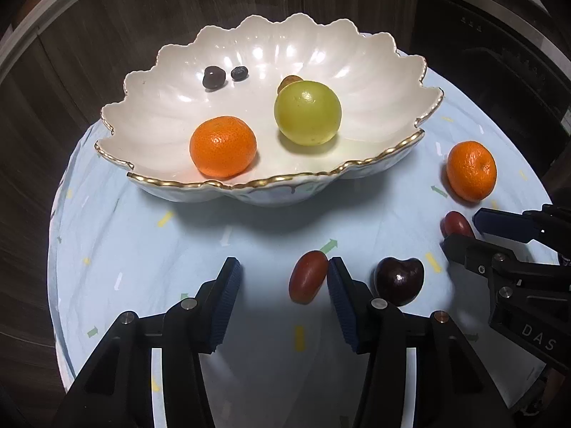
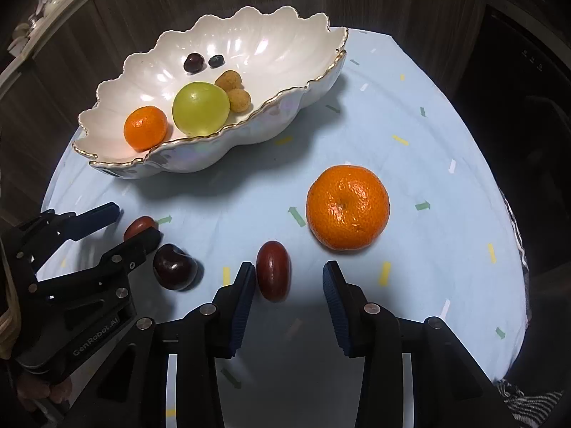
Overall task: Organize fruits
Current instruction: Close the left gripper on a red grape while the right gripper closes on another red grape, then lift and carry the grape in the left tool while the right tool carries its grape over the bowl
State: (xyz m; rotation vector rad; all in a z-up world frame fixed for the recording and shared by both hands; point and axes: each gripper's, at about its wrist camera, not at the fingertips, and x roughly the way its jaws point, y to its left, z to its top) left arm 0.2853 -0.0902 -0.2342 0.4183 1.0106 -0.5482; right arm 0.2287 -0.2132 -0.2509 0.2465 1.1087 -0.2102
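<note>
Here, in the left wrist view, the left tool [image 1: 282, 276] stands partly open, its right pad touching one oblong red-brown grape tomato [image 1: 307, 276], unclamped. The scalloped white gold-rimmed bowl [image 1: 249, 185] holds one mandarin.

In the right wrist view, the right tool [image 2: 289, 280] is apart; its left pad touches another red tomato [image 2: 273, 271] on the light blue bench [image 2: 446, 114]

Both wrist cameras look steeply down, sharing the bowl [image 1: 392, 157].
</note>
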